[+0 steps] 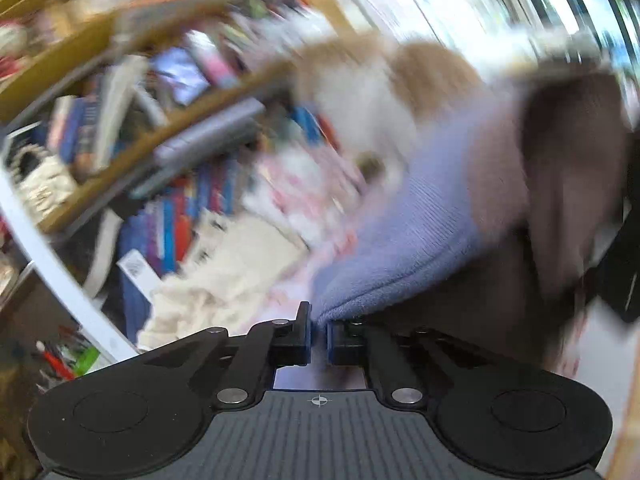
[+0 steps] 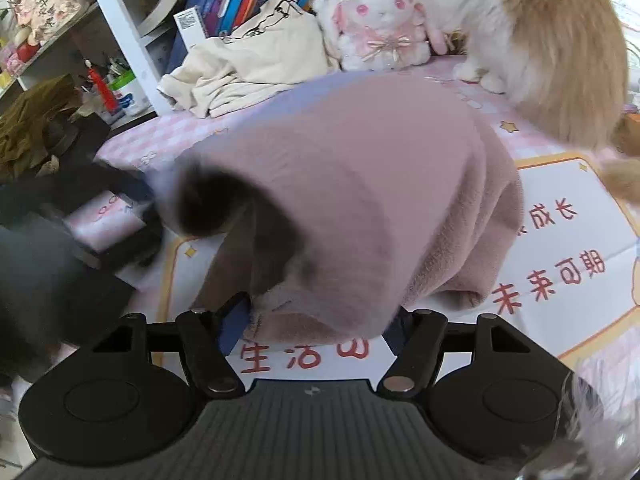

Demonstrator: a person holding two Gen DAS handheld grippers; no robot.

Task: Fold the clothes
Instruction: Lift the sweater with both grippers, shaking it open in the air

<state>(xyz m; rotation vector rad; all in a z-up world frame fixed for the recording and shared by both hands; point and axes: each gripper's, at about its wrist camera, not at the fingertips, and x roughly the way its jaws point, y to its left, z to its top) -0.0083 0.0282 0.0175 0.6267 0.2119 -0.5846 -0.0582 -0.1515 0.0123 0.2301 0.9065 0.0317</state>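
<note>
The pink fleece garment (image 1: 420,240) hung from my left gripper (image 1: 319,338), its blue pads pinched together on a ribbed hem edge; blur hid much. Through the right camera, the fleece (image 2: 360,200) bulged softly over the printed mat (image 2: 580,240), bunched between the right gripper's (image 2: 316,328) parted jaws. The cat (image 2: 540,40) beyond the garment could paw it, I judged.

Fuzzy mauve-pink garment (image 2: 360,200), lavender hem, apparently lifted, draped over bedsheet (image 2: 580,240).
</note>
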